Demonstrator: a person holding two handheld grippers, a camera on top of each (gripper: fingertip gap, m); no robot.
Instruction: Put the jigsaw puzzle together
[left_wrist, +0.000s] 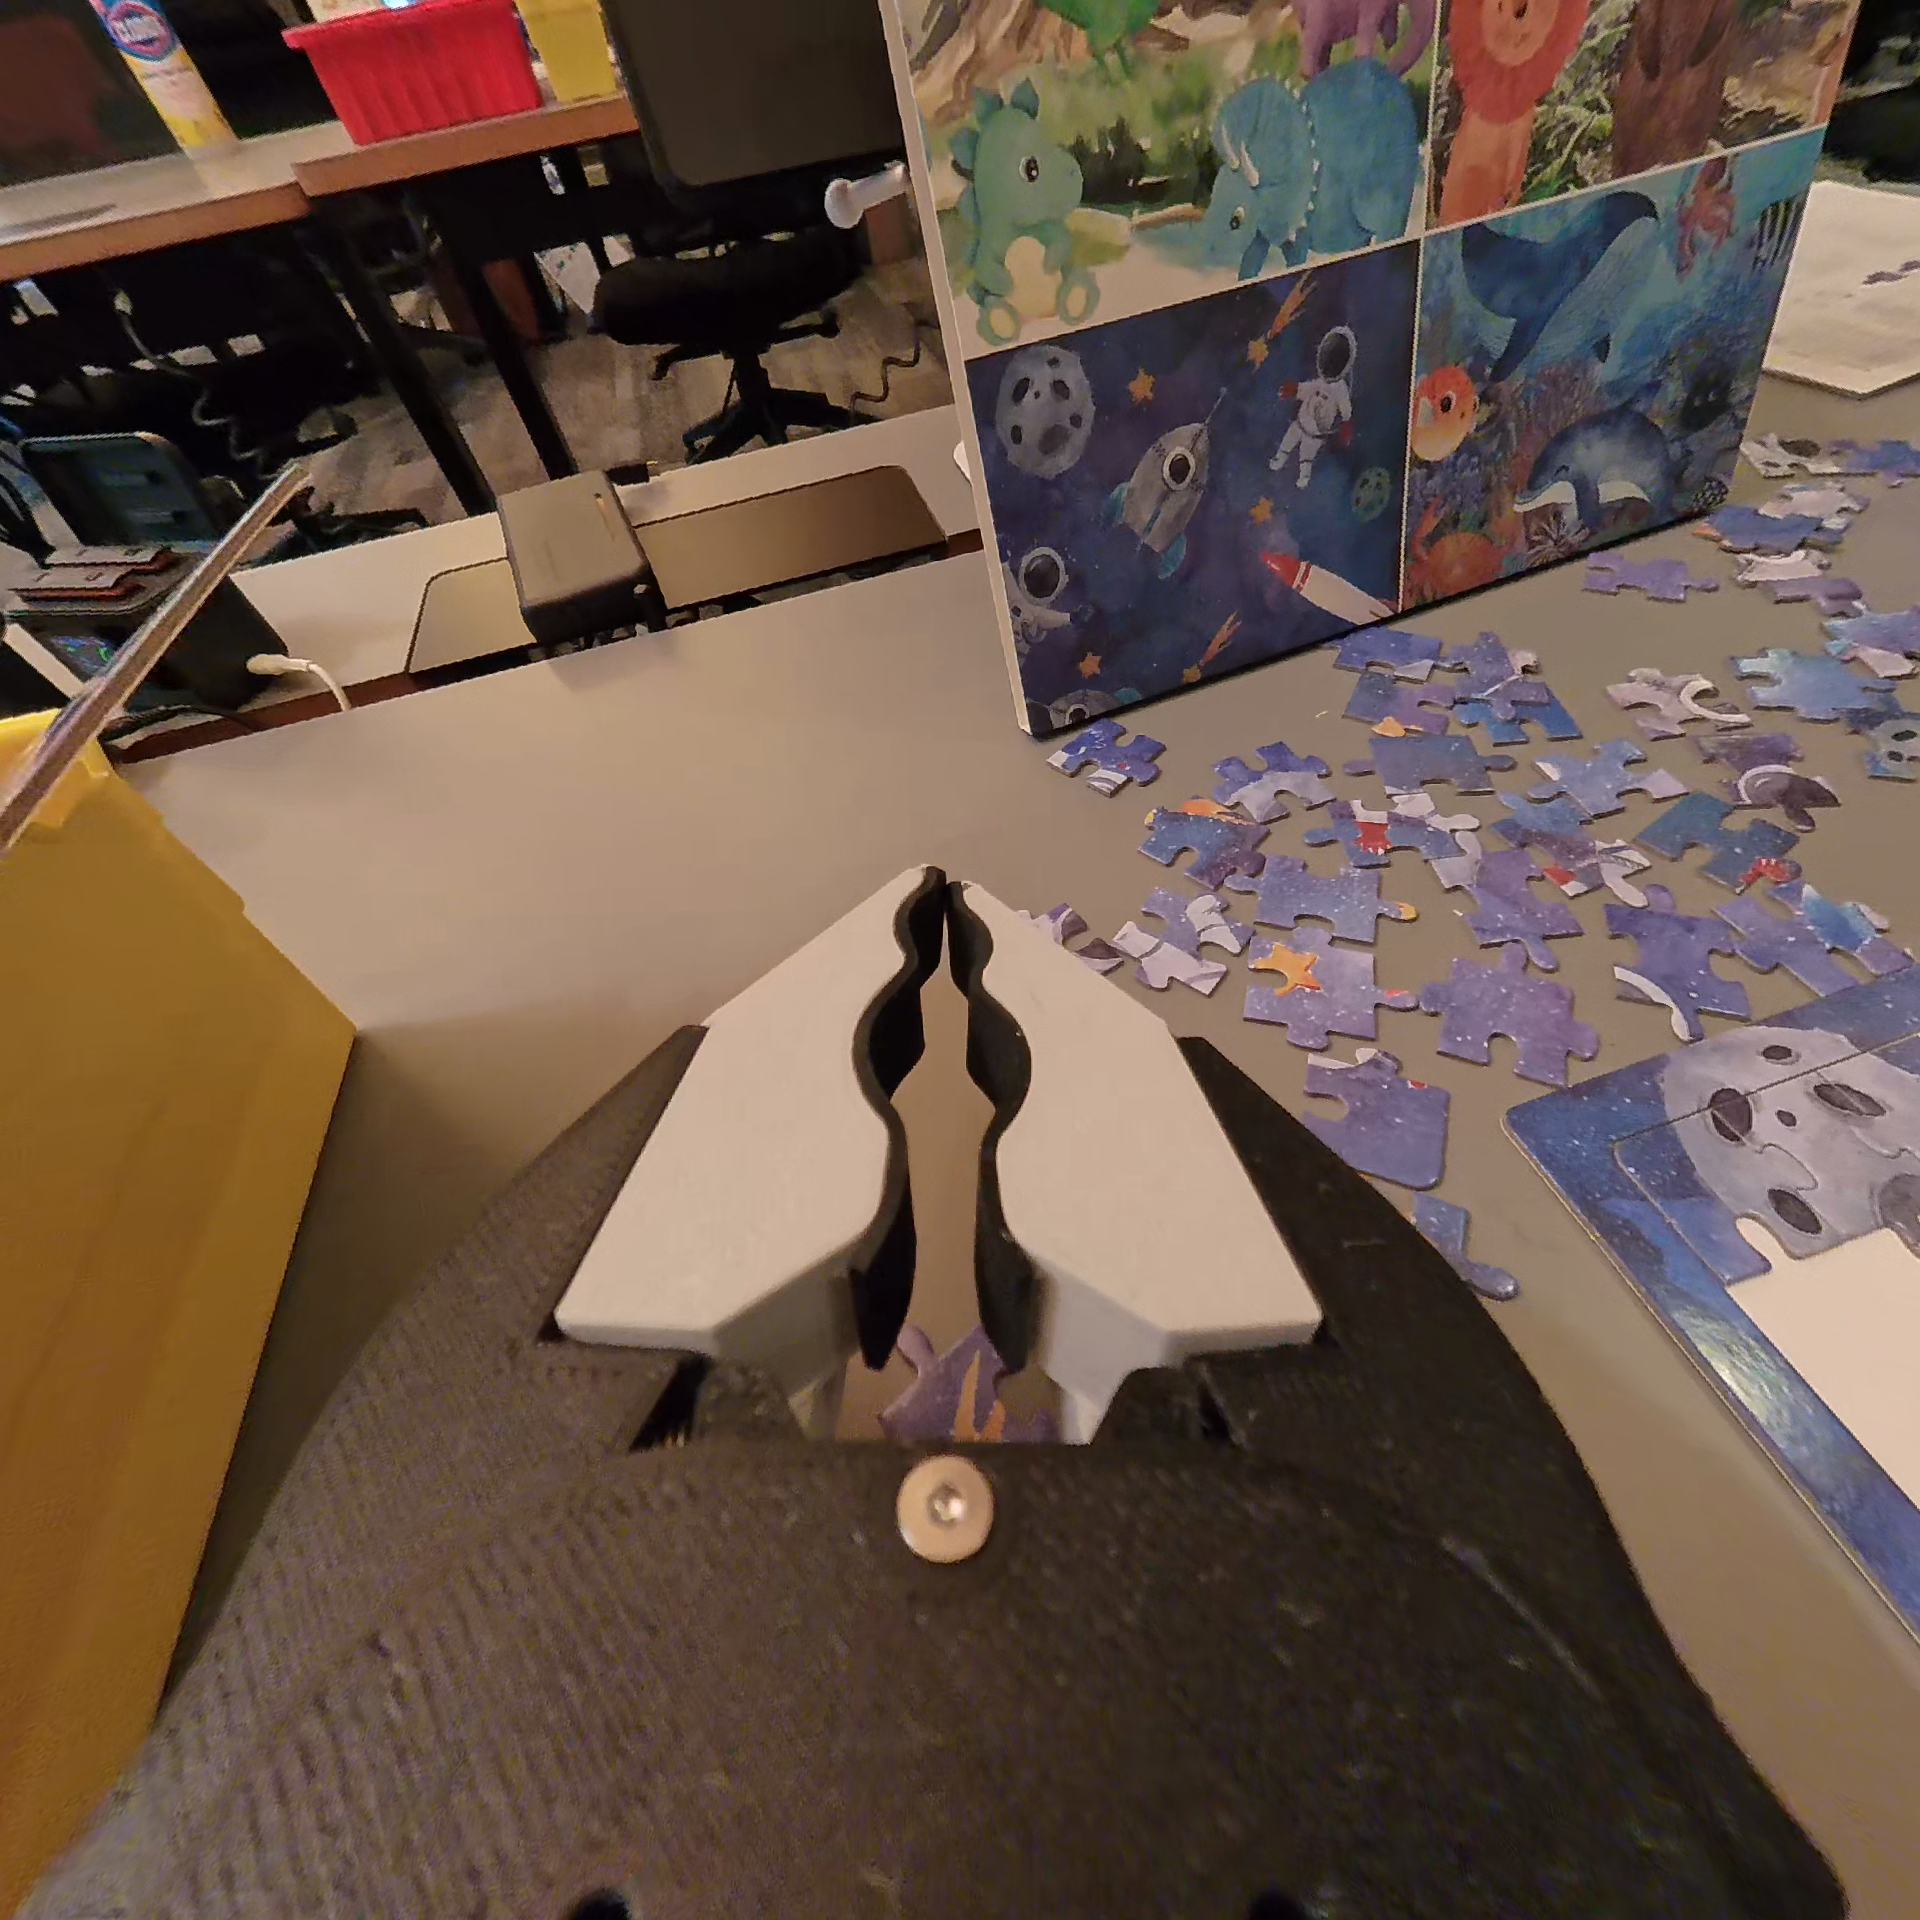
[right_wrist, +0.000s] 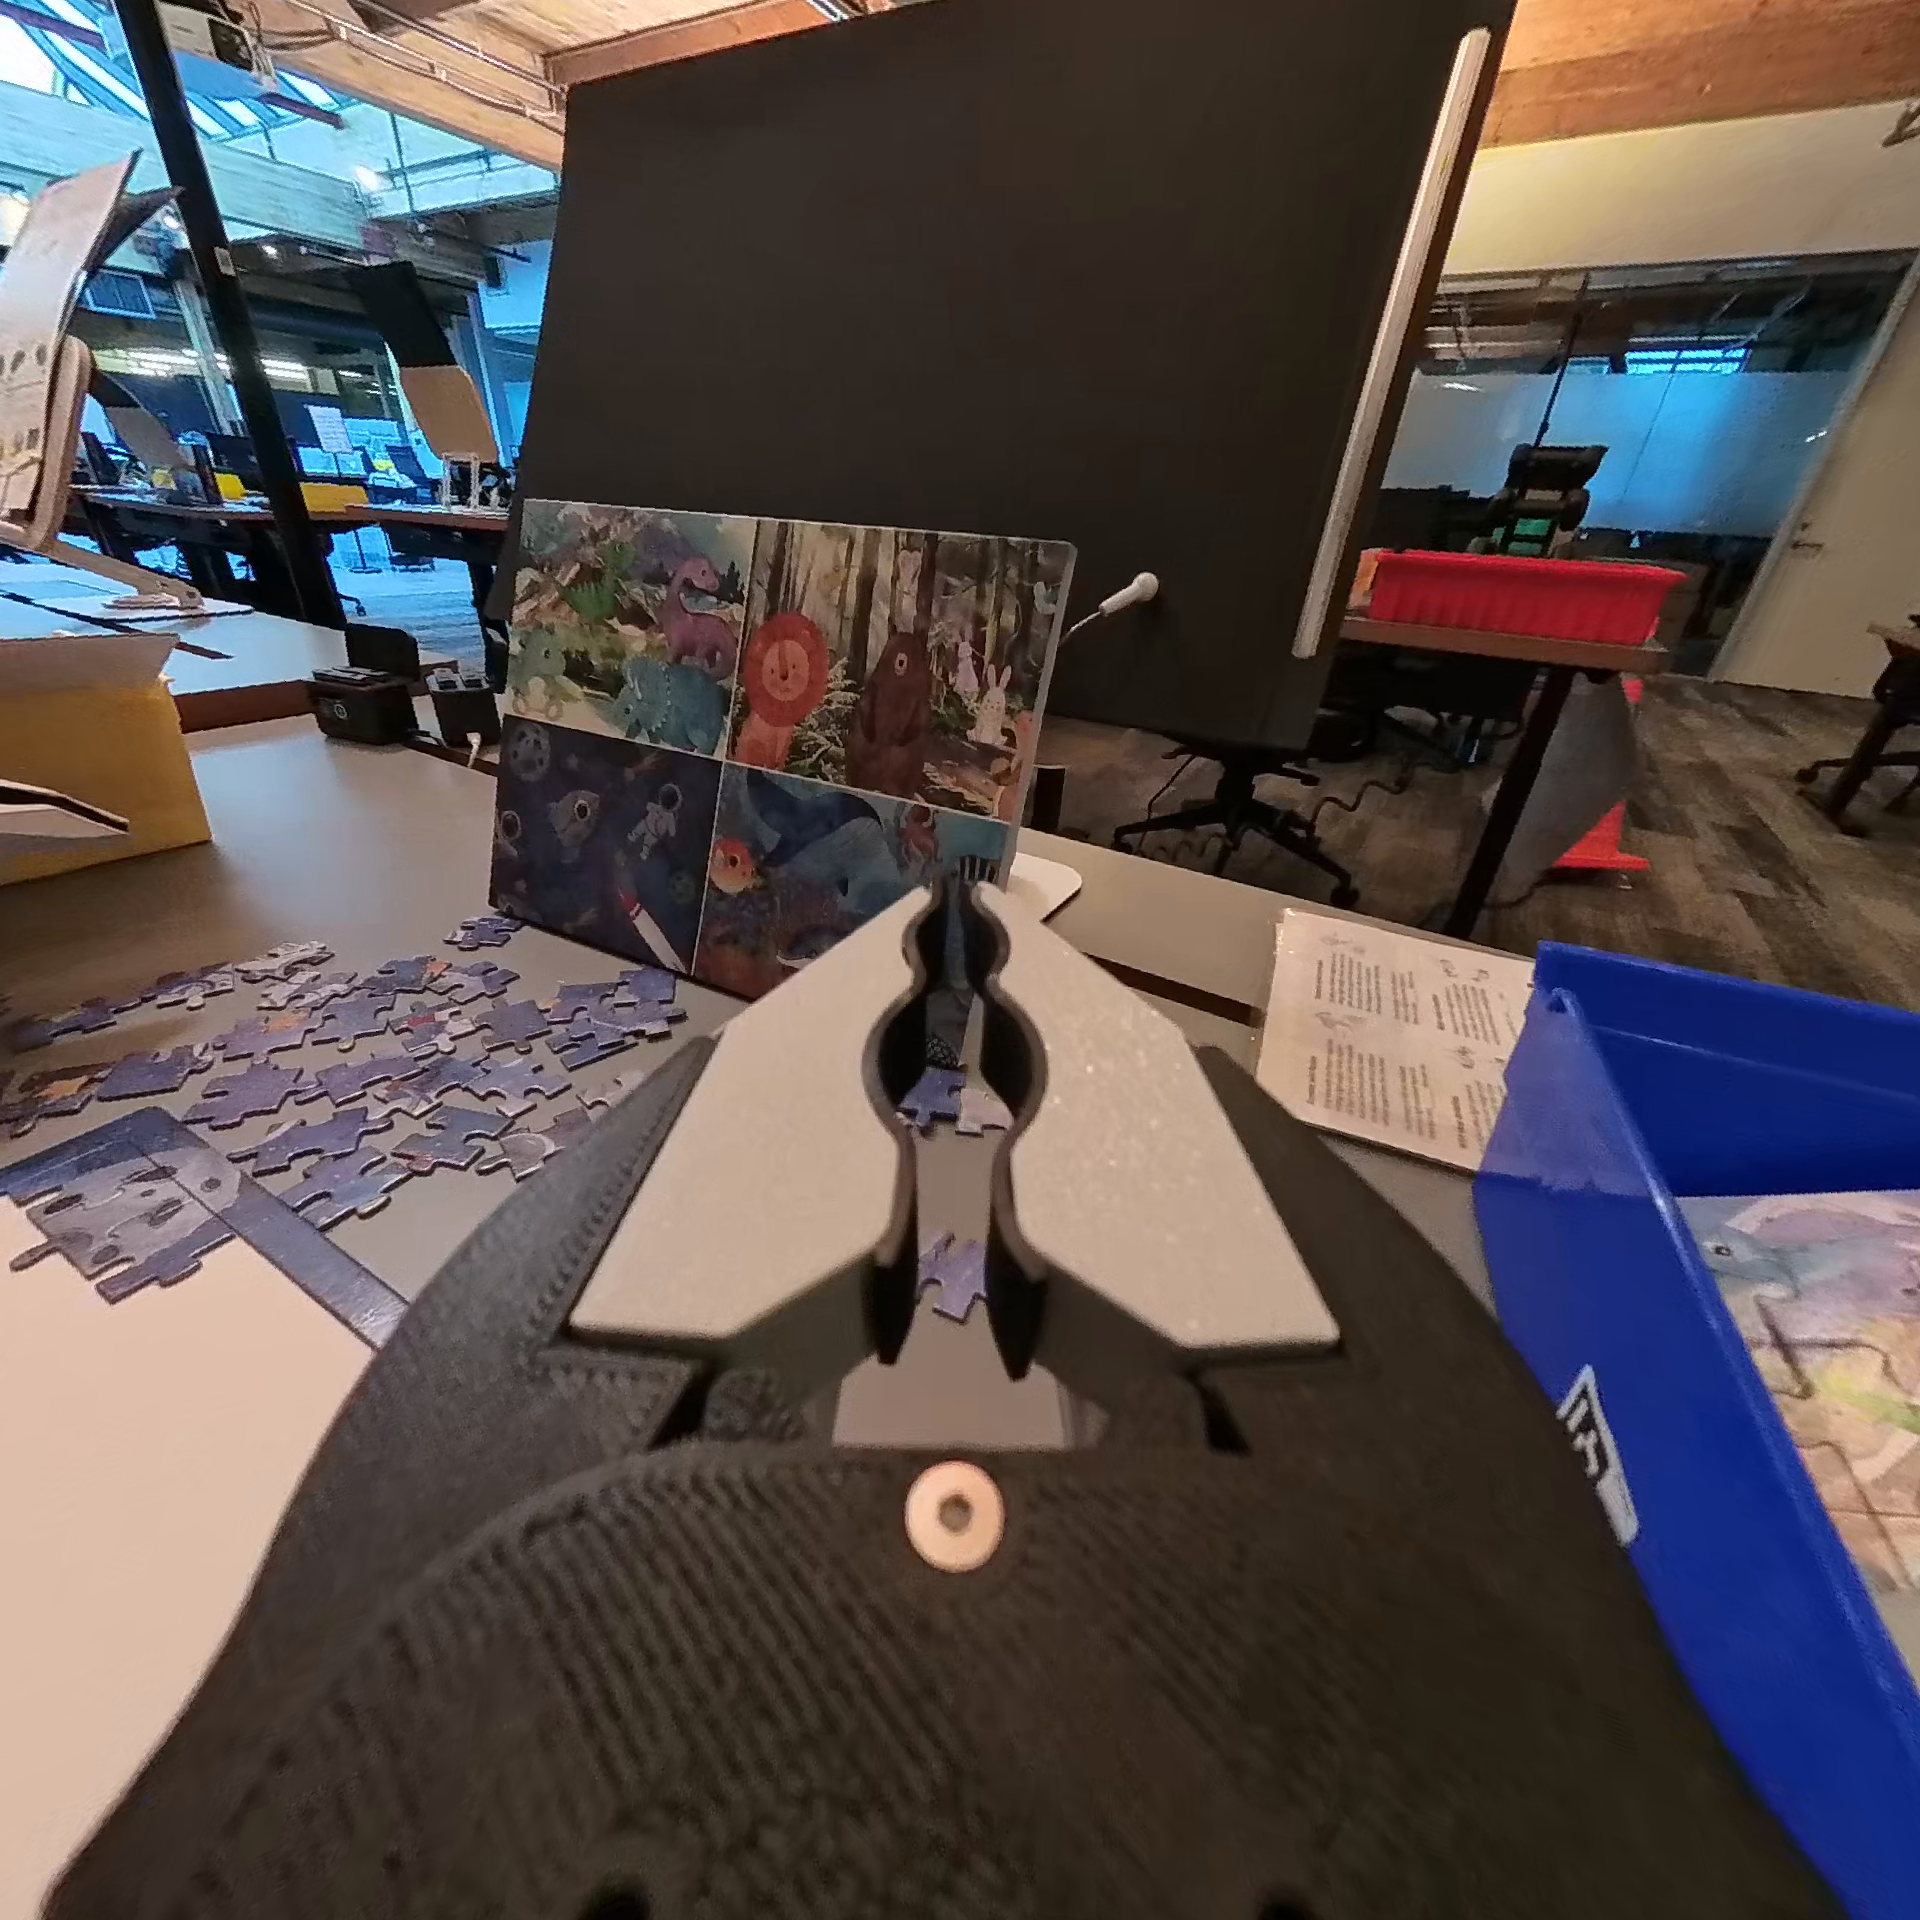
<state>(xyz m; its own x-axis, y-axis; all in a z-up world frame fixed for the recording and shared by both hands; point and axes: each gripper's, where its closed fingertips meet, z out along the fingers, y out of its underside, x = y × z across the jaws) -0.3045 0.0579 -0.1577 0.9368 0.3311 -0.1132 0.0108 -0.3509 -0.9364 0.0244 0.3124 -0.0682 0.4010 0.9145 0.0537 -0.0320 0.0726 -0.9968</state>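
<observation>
Both claws hover clenched and apparently empty above the grey worktop (left_wrist: 623, 831): left claw (left_wrist: 943, 891) beside scattered blue puzzle pieces (left_wrist: 1455, 914), right claw (right_wrist: 961, 902) before the propped picture box (right_wrist: 769, 727), seemingly a reference.

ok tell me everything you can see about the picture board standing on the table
The picture board is a thin, flat, white-edged panel standing nearly upright on the grey table. Its face holds four painted scenes: dinosaurs, forest animals, space and sea. Loose blue puzzle pieces lie at its foot. What props it up is hidden.
</observation>
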